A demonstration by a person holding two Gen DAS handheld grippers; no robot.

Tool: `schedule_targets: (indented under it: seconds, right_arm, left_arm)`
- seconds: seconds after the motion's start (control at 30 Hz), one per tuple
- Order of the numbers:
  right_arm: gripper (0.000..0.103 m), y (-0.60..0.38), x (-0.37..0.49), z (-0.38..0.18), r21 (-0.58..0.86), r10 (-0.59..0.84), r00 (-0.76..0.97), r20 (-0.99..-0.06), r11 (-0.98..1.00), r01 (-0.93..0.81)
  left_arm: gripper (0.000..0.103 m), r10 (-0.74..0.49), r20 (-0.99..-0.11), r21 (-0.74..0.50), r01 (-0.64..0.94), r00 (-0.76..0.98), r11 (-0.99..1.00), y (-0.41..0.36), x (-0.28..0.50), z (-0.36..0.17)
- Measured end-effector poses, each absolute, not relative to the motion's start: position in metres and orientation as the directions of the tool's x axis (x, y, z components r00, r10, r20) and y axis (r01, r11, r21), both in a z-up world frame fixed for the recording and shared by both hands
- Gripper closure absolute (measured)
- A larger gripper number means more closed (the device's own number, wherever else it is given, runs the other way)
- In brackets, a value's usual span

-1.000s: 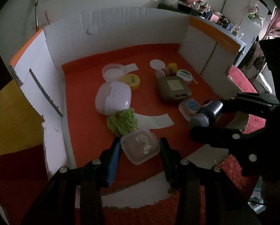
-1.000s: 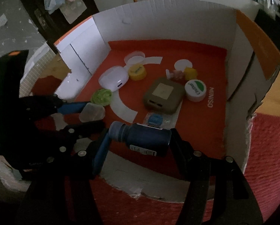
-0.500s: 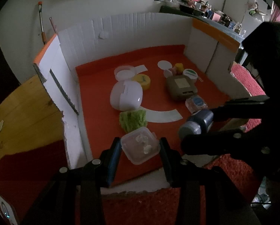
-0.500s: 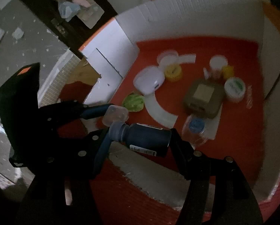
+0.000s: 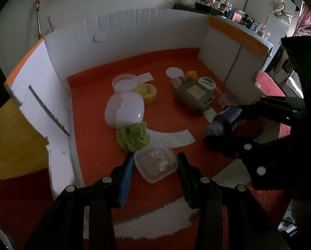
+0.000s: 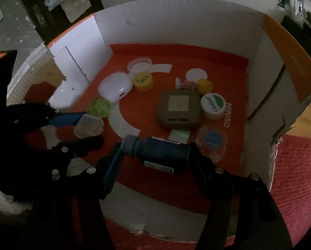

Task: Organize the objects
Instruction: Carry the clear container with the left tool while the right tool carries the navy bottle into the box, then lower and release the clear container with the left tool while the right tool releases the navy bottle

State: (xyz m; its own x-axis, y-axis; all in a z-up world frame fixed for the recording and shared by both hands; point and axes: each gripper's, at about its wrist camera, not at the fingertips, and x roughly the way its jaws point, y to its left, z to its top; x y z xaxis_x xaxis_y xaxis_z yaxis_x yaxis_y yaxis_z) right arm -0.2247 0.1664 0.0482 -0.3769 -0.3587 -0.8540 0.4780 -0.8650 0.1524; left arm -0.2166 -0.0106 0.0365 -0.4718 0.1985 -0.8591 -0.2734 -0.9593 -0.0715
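A: Left wrist view first. The left gripper [image 5: 155, 164] clamps a small clear lidded container [image 5: 155, 162], held over the near end of the box [image 5: 147, 29] with the orange floor. White walls close the far end and both sides; bare floor lies between the green pom-pom [image 5: 133, 137] and the left wall.

B: And the right wrist view?

A: The right gripper [image 6: 153, 156] grips a dark blue bottle [image 6: 157, 153] lengthwise, above the torn near edge. Only here "MINISO" reads beside the white jar [image 6: 212, 105]; bare floor runs along the right wall.
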Motion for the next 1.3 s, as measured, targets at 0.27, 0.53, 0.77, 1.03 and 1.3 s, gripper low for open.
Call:
schedule_targets:
  seconds: [0.27, 0.53, 0.77, 1.03, 1.3]
  right_arm:
    - [0.042, 0.16, -0.227, 0.048, 0.077, -0.31, -0.418, -0.854, -0.87, 0.487]
    - [0.042, 0.159, -0.224, 0.047, 0.046, -0.292, -0.439, -0.85, -0.87, 0.49]
    - [0.041, 0.161, -0.222, 0.047, 0.055, -0.3, -0.438, -0.847, -0.87, 0.49]
    - [0.041, 0.165, -0.218, 0.051, 0.068, -0.313, -0.433, -0.845, -0.867, 0.493]
    - [0.036, 0.168, -0.209, 0.06, 0.068, -0.327, -0.454, -0.829, -0.864, 0.499]
  left_arm:
    - [0.06, 0.176, -0.848, -0.044, -0.265, -0.5, -0.963, -0.007, -0.219, 0.032]
    - [0.06, 0.172, -0.847, -0.041, -0.261, -0.503, -0.964, -0.007, -0.22, 0.032]
    - [0.059, 0.177, -0.845, -0.047, -0.26, -0.504, -0.964, -0.008, -0.222, 0.03]
    - [0.059, 0.17, -0.84, -0.036, -0.26, -0.514, -0.965, -0.007, -0.222, 0.03]
    - [0.052, 0.164, -0.825, -0.021, -0.26, -0.541, -0.965, -0.007, -0.216, 0.035]
